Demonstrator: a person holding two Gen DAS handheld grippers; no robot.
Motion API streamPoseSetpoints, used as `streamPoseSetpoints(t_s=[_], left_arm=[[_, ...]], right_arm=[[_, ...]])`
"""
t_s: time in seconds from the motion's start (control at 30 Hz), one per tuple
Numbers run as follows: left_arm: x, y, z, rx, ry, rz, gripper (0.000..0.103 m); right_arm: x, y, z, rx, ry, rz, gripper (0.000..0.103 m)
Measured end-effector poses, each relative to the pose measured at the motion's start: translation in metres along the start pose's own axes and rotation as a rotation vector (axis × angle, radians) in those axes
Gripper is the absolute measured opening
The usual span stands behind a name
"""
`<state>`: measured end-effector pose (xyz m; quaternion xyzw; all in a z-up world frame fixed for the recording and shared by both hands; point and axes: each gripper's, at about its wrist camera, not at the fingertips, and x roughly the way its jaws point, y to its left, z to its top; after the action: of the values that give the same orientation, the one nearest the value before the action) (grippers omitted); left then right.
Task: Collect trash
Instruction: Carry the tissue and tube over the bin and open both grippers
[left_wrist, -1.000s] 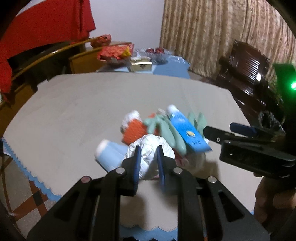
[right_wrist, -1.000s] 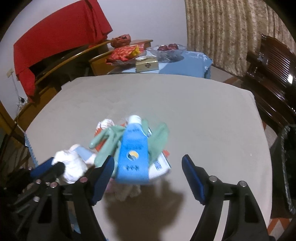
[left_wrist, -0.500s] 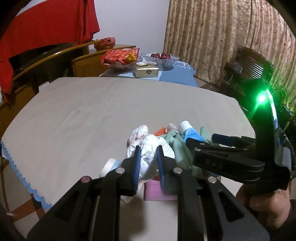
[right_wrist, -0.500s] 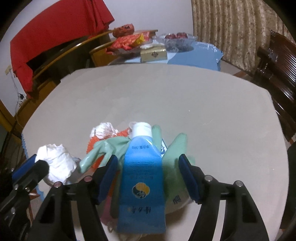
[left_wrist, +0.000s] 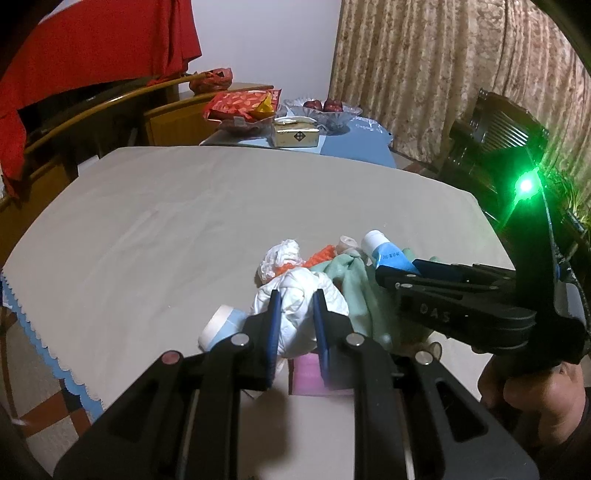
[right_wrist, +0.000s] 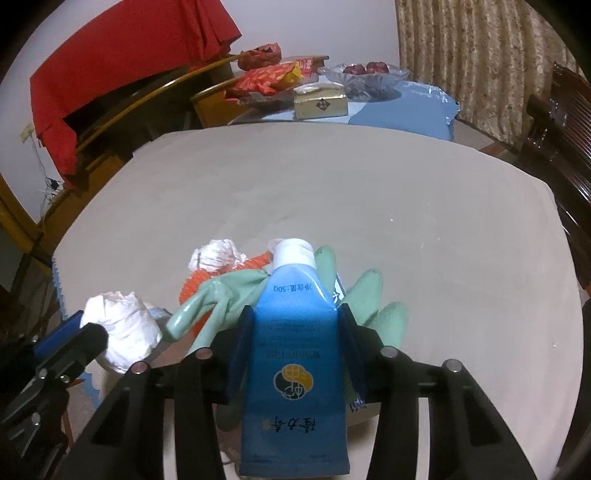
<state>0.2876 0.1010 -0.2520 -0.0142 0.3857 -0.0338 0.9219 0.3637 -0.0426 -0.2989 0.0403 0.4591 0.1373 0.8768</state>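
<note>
A pile of trash lies on the beige table (left_wrist: 166, 221). It includes a blue tube (right_wrist: 295, 350) with a white cap, pale green gloves (right_wrist: 221, 295), an orange scrap (right_wrist: 195, 284) and a white paper wad (right_wrist: 218, 254). My right gripper (right_wrist: 295, 314) straddles the blue tube, its jaws closing, and both pads touch the tube's sides. My left gripper (left_wrist: 297, 295) is shut on a crumpled white tissue (left_wrist: 299, 306) just left of the pile. In the left wrist view the right gripper (left_wrist: 397, 271) reaches in from the right over the tube (left_wrist: 388, 254).
A light blue roll (left_wrist: 221, 325) and a pink sheet (left_wrist: 308, 373) lie under the left gripper. Behind stands a blue-clothed side table (right_wrist: 406, 110) with snack bags, a gold box (right_wrist: 319, 103) and a fruit bowl. A dark wooden chair (left_wrist: 495, 133) is at right.
The right gripper has come down and forward over the blue tube, and its jaws have narrowed from wide apart to touching it. The left gripper shifted a little, still holding the tissue.
</note>
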Motion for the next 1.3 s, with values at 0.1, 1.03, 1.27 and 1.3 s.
streamPoseSetpoints(t_s=[0.1,1.03,1.27,1.3], left_arm=[[-0.004,0.000,0.002,-0.002,-0.008,0.004,0.017],[-0.073,-0.101,0.013,0.067,-0.073,-0.040,0.017],[-0.079,-0.156,0.008,0.091,-0.060,-0.083,0.017],[-0.079,-0.164,0.008,0.095,-0.061,-0.089,0.017]], right_arm=[[-0.012,-0.002,0.002,0.006,-0.019,0.010,0.045],[-0.151,-0.077,-0.008,0.074,-0.167,-0.059,0.045],[-0.186,-0.125,-0.022,0.114,-0.187,-0.117,0.045],[-0.191,-0.132,-0.025,0.119,-0.190,-0.126,0.045]])
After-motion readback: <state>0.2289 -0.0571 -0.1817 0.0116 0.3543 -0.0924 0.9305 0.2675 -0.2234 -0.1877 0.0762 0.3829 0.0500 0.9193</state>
